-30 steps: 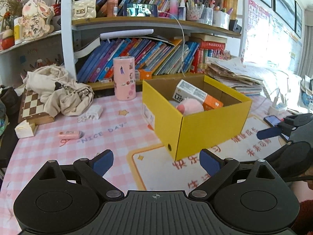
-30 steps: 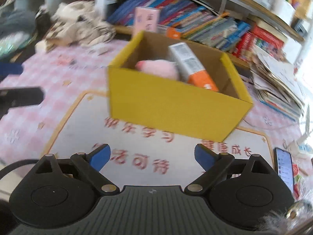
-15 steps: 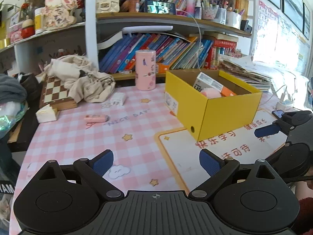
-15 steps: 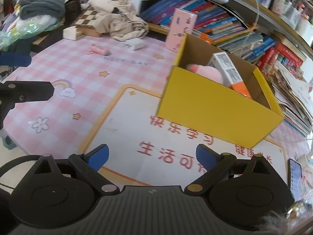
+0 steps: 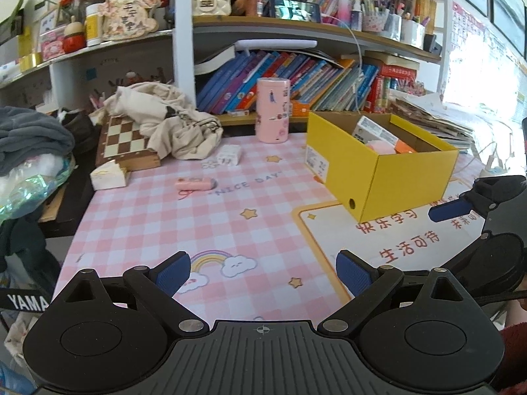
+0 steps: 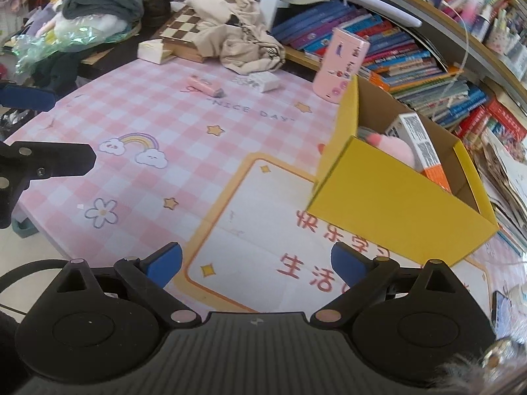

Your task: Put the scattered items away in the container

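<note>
Pulled both grippers back from yellow box; left gripper and right gripper wide open, empty. Pink eraser mid-desk looked next.

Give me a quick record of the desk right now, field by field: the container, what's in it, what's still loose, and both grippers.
container: yellow box, open top, partly on the white mat
inside: white and orange carton, pink soft item
loose on table: pink eraser-like item, small white packet, white box by the chessboard
also standing: pink cylinder behind the yellow box
left gripper: open, empty, above the checked mat
right gripper: open, empty, above the white mat
</note>
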The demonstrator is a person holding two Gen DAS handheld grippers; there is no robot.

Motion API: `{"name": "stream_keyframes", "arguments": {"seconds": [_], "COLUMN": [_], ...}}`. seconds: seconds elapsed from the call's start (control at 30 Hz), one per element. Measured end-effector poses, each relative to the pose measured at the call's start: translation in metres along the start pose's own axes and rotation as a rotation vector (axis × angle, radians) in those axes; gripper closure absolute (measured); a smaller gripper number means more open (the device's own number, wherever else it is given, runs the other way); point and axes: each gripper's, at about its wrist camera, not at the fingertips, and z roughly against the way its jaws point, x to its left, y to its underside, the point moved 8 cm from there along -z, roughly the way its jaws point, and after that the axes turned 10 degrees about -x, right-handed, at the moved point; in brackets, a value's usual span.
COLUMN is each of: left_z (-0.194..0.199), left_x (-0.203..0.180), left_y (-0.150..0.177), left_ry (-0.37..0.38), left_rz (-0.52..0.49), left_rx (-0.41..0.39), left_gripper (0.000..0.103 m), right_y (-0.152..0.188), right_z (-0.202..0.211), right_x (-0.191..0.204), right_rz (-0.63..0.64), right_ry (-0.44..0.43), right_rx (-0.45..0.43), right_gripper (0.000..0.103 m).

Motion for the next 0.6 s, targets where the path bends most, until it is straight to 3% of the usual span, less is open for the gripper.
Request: {"name": "stream_keyframes", "arguments": {"seconds": [0.6], "left_z": [0.014], "left_x": [0.027], "left_y": [0.008], "left_ry": [-0.064], "left_rz": [0.049], "left_rx": [0.002], "left_gripper": [0.006], "right_y": [-0.020], "right_z": [-0.007], "right_x": [0.038], "right_rz": [0.111], "right_ry": [-0.069], "right_rx": [-0.027], "right_gripper": [0.003]}}
